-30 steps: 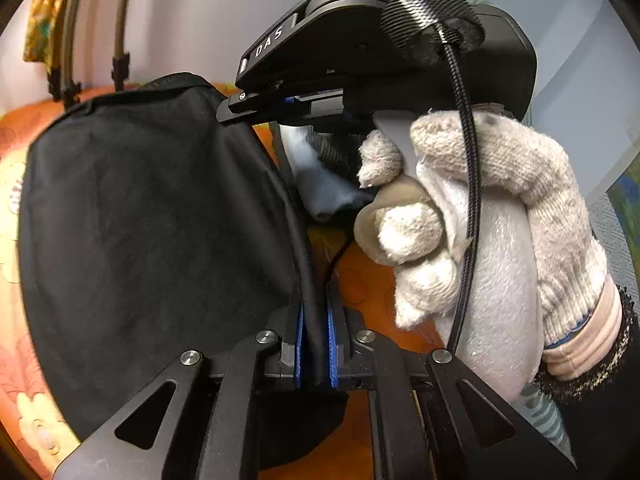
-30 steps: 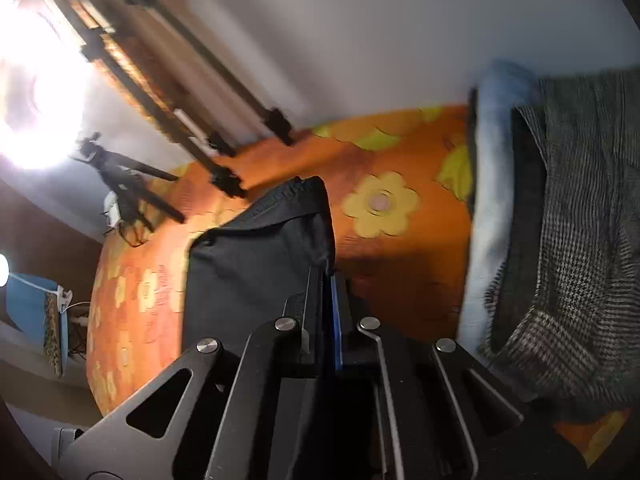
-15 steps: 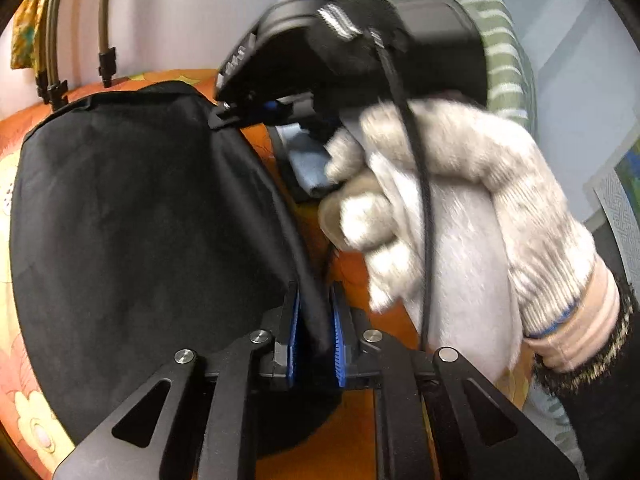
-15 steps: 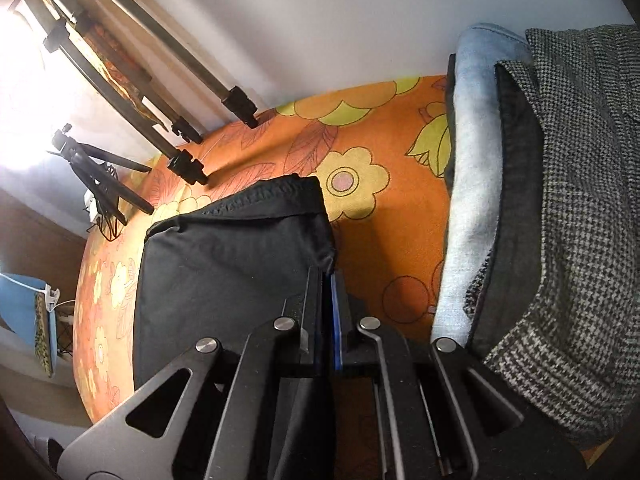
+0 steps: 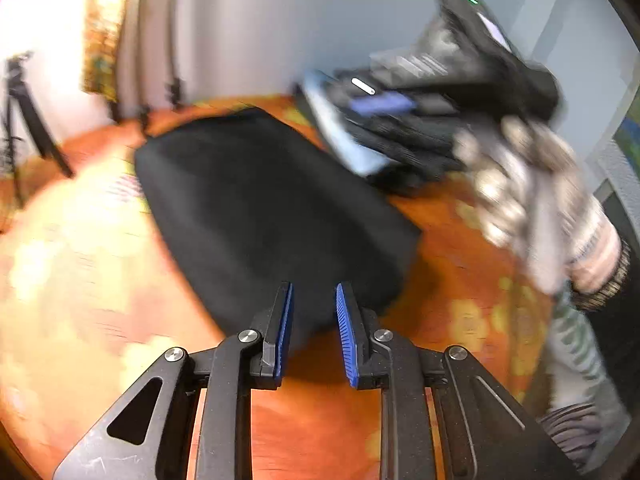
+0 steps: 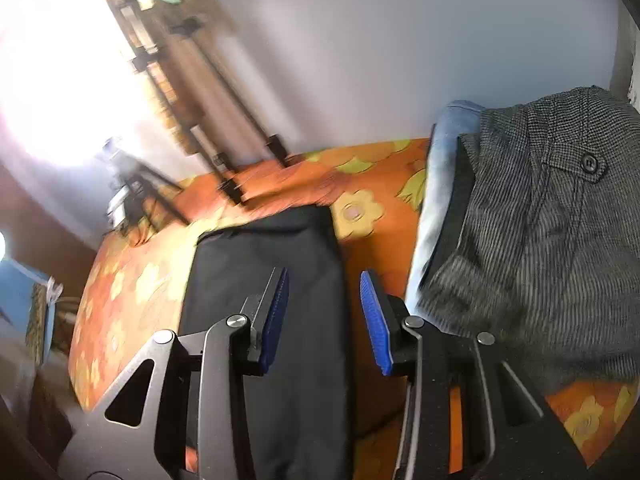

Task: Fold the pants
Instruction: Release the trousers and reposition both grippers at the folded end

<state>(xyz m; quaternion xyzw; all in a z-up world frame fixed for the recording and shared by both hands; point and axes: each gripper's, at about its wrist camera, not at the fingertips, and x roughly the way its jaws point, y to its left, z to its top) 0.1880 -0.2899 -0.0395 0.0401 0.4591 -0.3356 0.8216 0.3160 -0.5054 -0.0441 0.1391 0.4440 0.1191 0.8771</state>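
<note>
A: Now that both grippers have just been opening, what do they hold?
B: Nothing. The left gripper (image 5: 313, 330) and right gripper (image 6: 324, 318) are spread; the black pants (image 5: 276, 216) lie released, folded, below and ahead of the 2 tools.

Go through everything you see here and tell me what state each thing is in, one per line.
Black pants: folded, lying flat on the orange flowered cover, let go.
Left tongs: open, jaws just parted, nothing pinched between them.
Right tongs: open, jaws just parted, empty, above the pants' edge.
Pile of clothes: stacked beside the pants, grey checked piece on top, blue denim under it.
Gloved hand: gripping the right tongs' handle, blurred.
</note>
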